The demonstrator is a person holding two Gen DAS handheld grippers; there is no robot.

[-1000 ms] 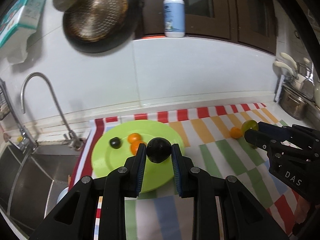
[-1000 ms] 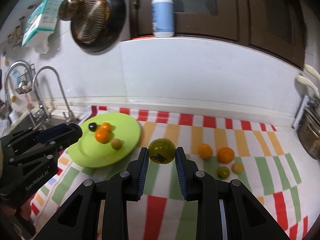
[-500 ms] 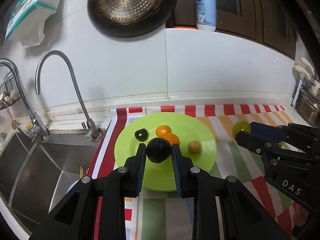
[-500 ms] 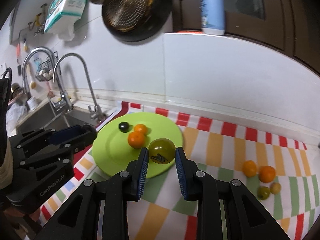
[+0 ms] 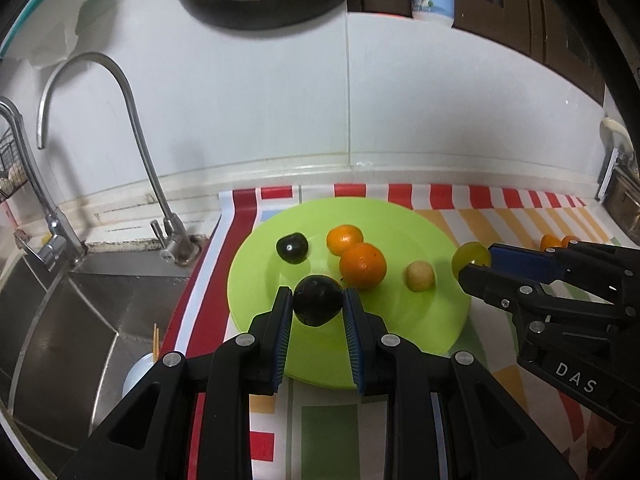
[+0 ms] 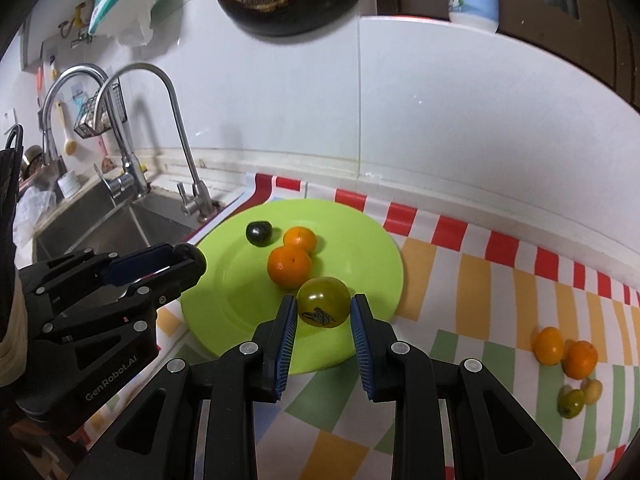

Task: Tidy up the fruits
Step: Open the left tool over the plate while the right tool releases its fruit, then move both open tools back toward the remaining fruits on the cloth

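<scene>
Both grippers have carried their fruit in over the green plate (image 5: 448, 320) since the earlier frames, when the right one was out over the striped cloth (image 6: 480, 280).

Your left gripper (image 5: 318, 312) is clamped on a dark round fruit (image 5: 318, 305), held above the near half of the plate. Your right gripper (image 6: 323, 314) is clamped on a green tomato (image 6: 323, 305) with a dark mark on its skin, held over the plate's right-hand near edge.

On the plate lie a small dark fruit (image 5: 292, 247), two oranges (image 5: 363, 266) touching each other, and a small pale fruit (image 5: 419, 276) off to their right. Four more small fruits (image 6: 568, 364) remain in a cluster on the cloth, well apart from the plate.

Step in hand, as judged: delivery of two held fruits to the plate. The task appears roughly half done.

Next move, as judged:
1. Lower each gripper until its fruit is close to the plate surface.
2. Pick bare spots: near-left for the dark fruit, near-right for the tomato.
3. Part the fingers slowly. Round fruit is likely to roll on the shallow plate, and the tomato sits close to the rim.
4. Keep the two grippers apart as they lower.
</scene>
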